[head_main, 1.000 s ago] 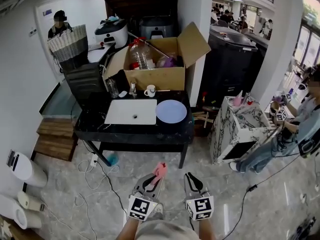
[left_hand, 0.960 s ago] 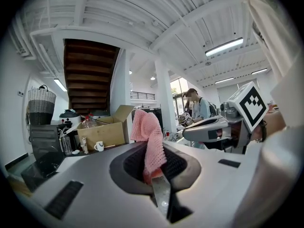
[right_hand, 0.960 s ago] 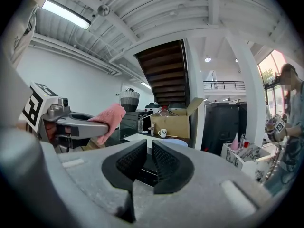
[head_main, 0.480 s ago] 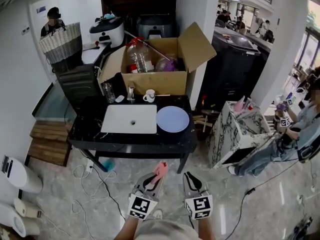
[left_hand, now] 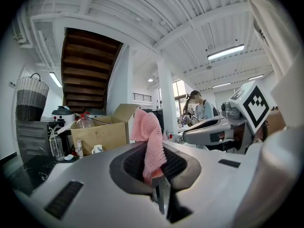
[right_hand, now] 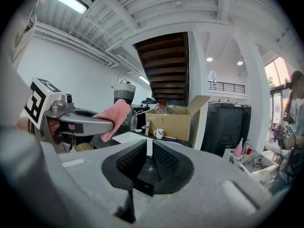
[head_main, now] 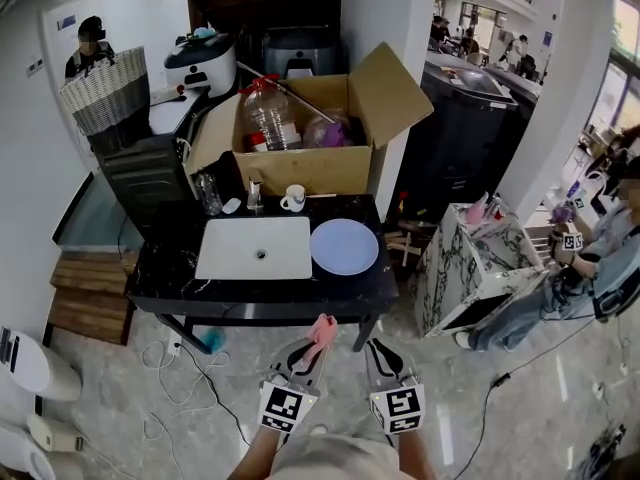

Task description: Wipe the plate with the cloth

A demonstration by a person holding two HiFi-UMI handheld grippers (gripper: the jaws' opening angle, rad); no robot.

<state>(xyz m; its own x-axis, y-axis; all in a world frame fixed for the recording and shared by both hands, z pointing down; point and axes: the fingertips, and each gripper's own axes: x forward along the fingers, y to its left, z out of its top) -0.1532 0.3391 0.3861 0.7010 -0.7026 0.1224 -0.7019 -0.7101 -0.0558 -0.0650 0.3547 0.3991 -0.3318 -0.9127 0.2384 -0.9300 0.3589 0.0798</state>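
Observation:
A pale blue plate (head_main: 344, 246) lies on the right part of the black table (head_main: 250, 298), beside a white sink basin (head_main: 256, 248). Both grippers hang in the air in front of the table's near edge, short of the plate. My left gripper (head_main: 314, 350) is shut on a pink cloth (head_main: 322, 329), which sticks up from its jaws. In the left gripper view the cloth (left_hand: 149, 137) hangs pinched between the pads. The right gripper view shows the left gripper (right_hand: 80, 122) with the cloth (right_hand: 114, 115). My right gripper (head_main: 374, 350) is shut with nothing in it.
An open cardboard box (head_main: 310, 138) with a big bottle, a white mug (head_main: 293, 198) and a small bottle (head_main: 207, 193) stand at the table's back. A marbled cabinet (head_main: 475, 253) and a seated person (head_main: 600, 258) are to the right. Cables (head_main: 190, 378) trail under the table's left.
The table and plate have drawn closer in the head view. Both grippers keep the same pose, the left still shut on the cloth.

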